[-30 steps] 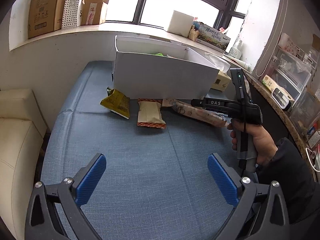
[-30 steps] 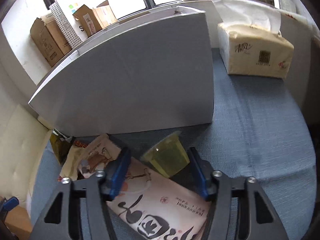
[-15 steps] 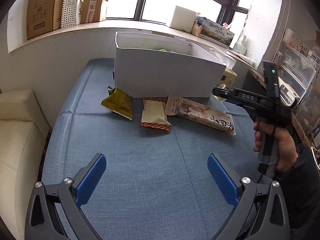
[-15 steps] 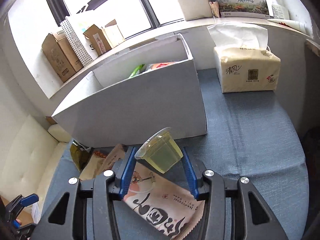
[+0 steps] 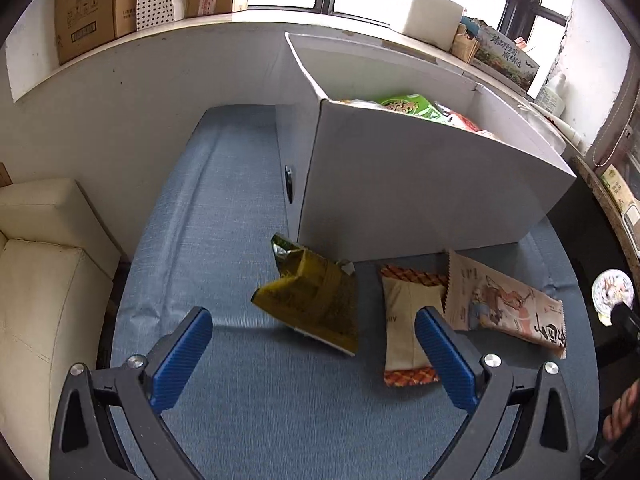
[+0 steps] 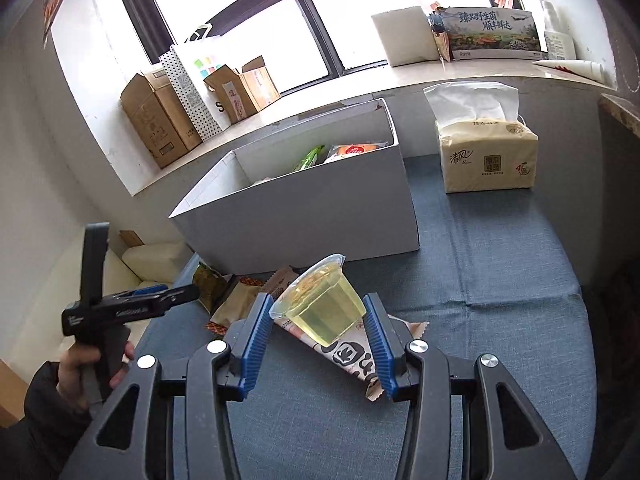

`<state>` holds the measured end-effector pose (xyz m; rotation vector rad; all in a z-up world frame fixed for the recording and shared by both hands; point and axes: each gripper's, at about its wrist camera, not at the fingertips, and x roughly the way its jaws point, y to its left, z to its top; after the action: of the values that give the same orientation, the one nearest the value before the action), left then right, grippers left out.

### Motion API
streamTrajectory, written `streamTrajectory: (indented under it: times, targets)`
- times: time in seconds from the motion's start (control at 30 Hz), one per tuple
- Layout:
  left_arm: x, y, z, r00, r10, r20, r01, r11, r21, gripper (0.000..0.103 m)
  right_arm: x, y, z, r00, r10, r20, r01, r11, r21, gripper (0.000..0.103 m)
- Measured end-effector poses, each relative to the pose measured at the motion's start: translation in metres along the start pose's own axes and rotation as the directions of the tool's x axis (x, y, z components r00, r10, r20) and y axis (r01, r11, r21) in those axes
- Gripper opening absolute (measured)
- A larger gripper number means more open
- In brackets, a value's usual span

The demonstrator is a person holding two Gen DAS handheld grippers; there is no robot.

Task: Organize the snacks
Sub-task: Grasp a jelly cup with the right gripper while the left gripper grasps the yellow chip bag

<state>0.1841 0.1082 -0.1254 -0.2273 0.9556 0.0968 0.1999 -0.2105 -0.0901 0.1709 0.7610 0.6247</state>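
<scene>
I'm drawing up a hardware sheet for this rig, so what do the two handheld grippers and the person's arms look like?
Both the left gripper and the right gripper have black angular frames with triangular cut-outs, silver bolt heads and ribbed blue finger pads. Seen from the right wrist view, the left one is a black pistol-grip tool with small white lettering and an upright black bar. The bare left hand emerges from a black sleeve.
</scene>
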Motion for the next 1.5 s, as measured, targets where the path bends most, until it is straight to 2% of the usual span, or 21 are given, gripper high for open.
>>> streamTrajectory:
  times: [0.1,0.27,0.33,0.4,0.43,0.67,0.8,1.1,1.33,1.5]
  targets:
    - [0.015,-0.006,0.007,0.998,0.054,-0.019,-0.053,0.998,0.041,0.103,0.007,0.003,-0.007,0.999,-0.005,-0.035,0.004,1.000,-0.025,0.050]
    - [0.026,-0.008,0.010,0.997,0.079,-0.016,-0.077,0.994,0.071,0.103,0.011,0.004,-0.014,0.999,0.002,-0.053,-0.004,1.000,-0.030,0.050]
    - [0.030,-0.009,0.011,0.995,0.097,-0.019,-0.095,0.992,0.080,0.095,0.012,0.004,-0.016,0.998,0.004,-0.062,-0.006,1.000,-0.031,0.050]
    - [0.034,-0.008,0.009,0.994,0.103,-0.031,-0.100,0.991,0.087,0.070,0.013,0.004,-0.019,0.998,0.005,-0.070,-0.007,1.000,-0.028,0.050]
    - [0.036,-0.008,0.007,0.995,0.089,-0.041,-0.085,0.992,0.090,0.066,0.013,0.004,-0.020,0.997,0.007,-0.071,-0.009,1.000,-0.027,0.050]
    - [0.025,0.000,0.001,0.998,0.058,-0.025,-0.056,0.997,0.060,0.063,0.019,0.005,-0.029,0.995,0.015,-0.096,-0.017,1.000,-0.019,0.050]
    - [0.007,-0.005,-0.008,0.999,0.030,-0.013,-0.029,0.996,0.079,0.063,0.021,0.004,-0.032,0.994,0.024,-0.103,-0.025,1.000,-0.012,0.050]
    - [-0.067,-0.043,-0.025,0.995,-0.051,0.083,0.036,0.985,0.167,0.063,0.018,0.009,-0.027,0.996,0.043,-0.078,-0.044,0.999,-0.006,0.050]
    - [-0.119,-0.071,-0.003,0.976,-0.103,0.193,0.061,0.976,0.210,0.063,0.004,0.014,0.002,0.998,0.055,-0.016,-0.055,0.998,-0.015,0.050]
    - [-0.130,-0.077,0.032,0.968,-0.109,0.225,0.066,0.979,0.192,0.063,-0.006,0.022,0.040,0.997,0.061,0.052,-0.059,0.997,-0.044,0.050]
